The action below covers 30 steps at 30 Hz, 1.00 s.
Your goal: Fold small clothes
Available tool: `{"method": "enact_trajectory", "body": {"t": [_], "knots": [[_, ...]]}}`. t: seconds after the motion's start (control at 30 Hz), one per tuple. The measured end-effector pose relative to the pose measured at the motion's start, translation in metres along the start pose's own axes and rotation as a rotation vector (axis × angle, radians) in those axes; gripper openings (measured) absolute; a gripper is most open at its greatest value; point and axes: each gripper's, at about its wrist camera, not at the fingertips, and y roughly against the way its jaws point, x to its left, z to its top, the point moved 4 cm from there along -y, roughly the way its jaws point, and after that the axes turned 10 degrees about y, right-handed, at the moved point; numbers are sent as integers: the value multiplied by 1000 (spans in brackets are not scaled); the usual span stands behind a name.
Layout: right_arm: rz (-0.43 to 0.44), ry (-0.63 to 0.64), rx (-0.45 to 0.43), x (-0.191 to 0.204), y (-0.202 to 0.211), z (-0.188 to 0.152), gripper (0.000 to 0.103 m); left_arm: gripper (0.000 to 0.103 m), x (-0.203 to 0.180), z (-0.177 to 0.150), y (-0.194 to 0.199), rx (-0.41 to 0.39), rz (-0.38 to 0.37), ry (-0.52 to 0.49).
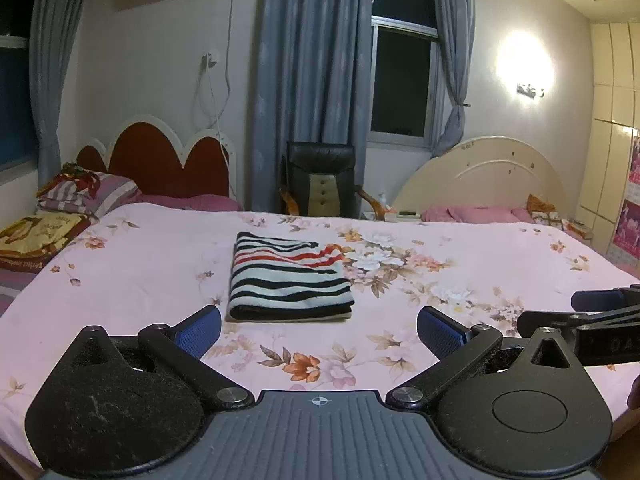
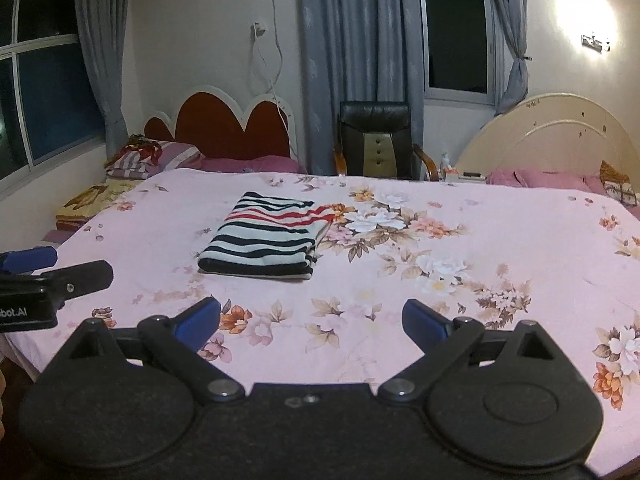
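A small striped garment [image 1: 289, 278], white with black and red stripes, lies folded into a neat rectangle on the pink floral bedsheet [image 1: 140, 264]. It also shows in the right wrist view [image 2: 266, 238]. My left gripper [image 1: 319, 326] is open and empty, held just short of the garment's near edge. My right gripper [image 2: 311, 318] is open and empty, further back and to the right of the garment. The right gripper's tip shows at the right edge of the left wrist view [image 1: 580, 316], and the left gripper's tip shows at the left edge of the right wrist view [image 2: 52, 276].
Striped pillows [image 1: 86, 192] and a yellow printed blanket [image 1: 38, 236] lie at the bed's far left. A black office chair [image 1: 322, 178] stands behind the bed between a red headboard [image 1: 160, 160] and a cream headboard [image 1: 488, 176].
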Motion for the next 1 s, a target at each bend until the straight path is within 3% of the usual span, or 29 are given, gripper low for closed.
{"method": "enact_trajectory", "body": {"t": [1.0], "knots": [[8, 8, -14, 12, 0, 10, 97, 103, 6, 8, 4, -25, -2, -27]]}}
